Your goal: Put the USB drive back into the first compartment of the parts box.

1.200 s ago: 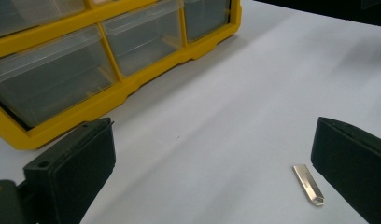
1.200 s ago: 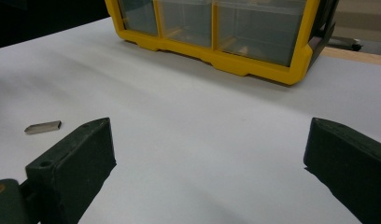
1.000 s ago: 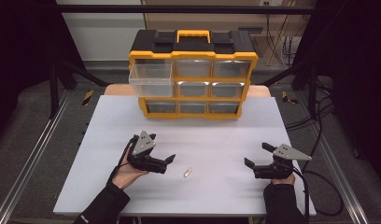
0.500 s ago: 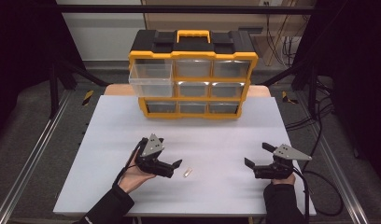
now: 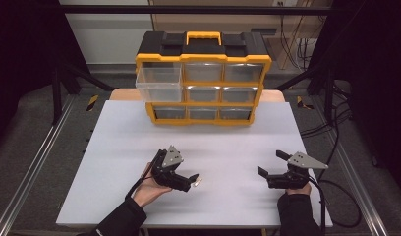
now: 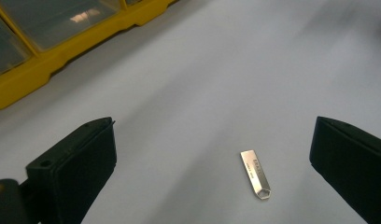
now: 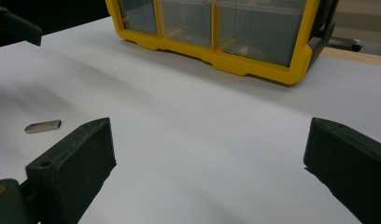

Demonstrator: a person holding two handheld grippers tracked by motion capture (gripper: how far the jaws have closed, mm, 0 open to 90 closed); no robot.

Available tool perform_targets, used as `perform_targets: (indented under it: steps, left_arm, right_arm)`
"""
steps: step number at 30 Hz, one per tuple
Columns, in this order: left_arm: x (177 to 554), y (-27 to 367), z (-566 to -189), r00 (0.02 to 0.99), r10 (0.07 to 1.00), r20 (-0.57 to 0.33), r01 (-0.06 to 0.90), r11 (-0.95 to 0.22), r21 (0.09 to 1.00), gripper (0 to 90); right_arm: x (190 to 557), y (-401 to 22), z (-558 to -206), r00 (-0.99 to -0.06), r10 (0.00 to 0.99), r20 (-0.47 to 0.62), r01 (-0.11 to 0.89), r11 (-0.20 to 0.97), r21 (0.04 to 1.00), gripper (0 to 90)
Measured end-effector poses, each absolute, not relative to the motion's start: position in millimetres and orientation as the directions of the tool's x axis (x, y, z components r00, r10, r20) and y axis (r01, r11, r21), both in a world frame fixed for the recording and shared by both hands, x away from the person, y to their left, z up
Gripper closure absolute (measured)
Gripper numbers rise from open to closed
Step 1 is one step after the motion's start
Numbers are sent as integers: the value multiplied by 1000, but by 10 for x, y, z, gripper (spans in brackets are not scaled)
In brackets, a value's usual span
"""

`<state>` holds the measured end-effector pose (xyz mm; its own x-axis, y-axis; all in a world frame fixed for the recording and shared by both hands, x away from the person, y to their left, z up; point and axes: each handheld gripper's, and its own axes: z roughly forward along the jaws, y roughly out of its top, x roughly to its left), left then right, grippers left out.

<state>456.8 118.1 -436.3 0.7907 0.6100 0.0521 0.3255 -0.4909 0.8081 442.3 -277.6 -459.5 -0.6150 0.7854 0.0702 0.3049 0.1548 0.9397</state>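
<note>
A small flat silver metal stick (image 6: 255, 173) with a hexagonal hole at one end lies on the white table (image 5: 139, 147). From above it shows as a pale sliver (image 5: 197, 182) just right of my left gripper (image 5: 191, 180), whose jaws stand wide open on either side of it, tilted down toward the table. In the left gripper view the stick lies between the jaws, nearer the right one. My right gripper (image 5: 270, 164) is open and holds nothing, resting low at the table's right front. The stick (image 7: 43, 126) also lies far off to the left in the right gripper view.
A yellow and black drawer organizer (image 5: 203, 78) with clear drawers stands at the table's far edge. Its upper-left drawer (image 5: 159, 83) is pulled out. Cables (image 5: 336, 123) trail on the floor at the right. Metal rails (image 5: 36, 157) run along the table's left side.
My left gripper has moved right and forward, coming down over the metal stick until its open jaws straddle it. The right gripper has stayed in place.
</note>
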Motion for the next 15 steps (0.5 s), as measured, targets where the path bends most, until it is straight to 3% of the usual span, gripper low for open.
perform_targets:
  steps: [15]
  left_arm:
    - [4579,1004,-4536,791,611,37,381,-539,751,35]
  right_arm:
    - [4424,-2776,-4594,-615,785,69,304,155,940,22]
